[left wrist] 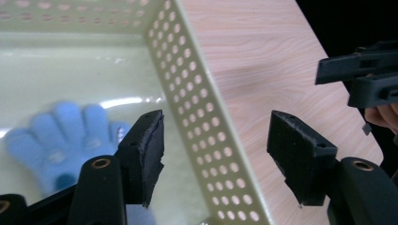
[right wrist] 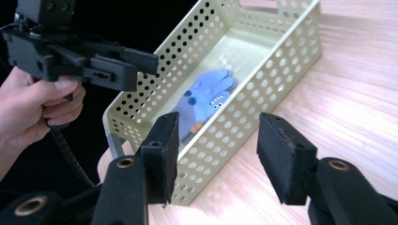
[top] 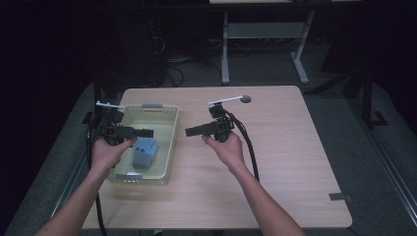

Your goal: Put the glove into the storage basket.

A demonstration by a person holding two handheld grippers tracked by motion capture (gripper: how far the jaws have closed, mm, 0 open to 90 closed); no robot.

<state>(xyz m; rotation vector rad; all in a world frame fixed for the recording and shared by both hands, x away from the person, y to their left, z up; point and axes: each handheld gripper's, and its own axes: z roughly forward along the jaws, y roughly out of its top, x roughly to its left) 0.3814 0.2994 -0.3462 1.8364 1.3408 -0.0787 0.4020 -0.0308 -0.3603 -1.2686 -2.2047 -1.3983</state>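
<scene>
Room: dark all around, with a grey table frame behind.
Tabletop (top: pixel 275 162): light wood, mostly bare.
Basket (top: pixel 172 142): a pale yellow plastic basket with lots of little holes, sitting on the left part of the tabletop.
Glove (right wrist: pixel 206 101): a soft blue glove with dots. It lies flat on the bottom of the basket. Nothing is touching it.
Left hand-held gripper (top: pixel 147 132): it hangs over the basket, above the glove. Its jaws are spread apart and hold nothing.
Right hand-held gripper (top: pixel 189 131): it is over the tabletop, just beside the basket's right wall, and points at the basket. Its jaws are spread too, with nothing between them.
Step now: I think the glove has been put in the basket and both jaws have let go.
Next move: maybe lift both hands up and away. Keep the jaws clear of the basket wall so the basket does not slide.
</scene>
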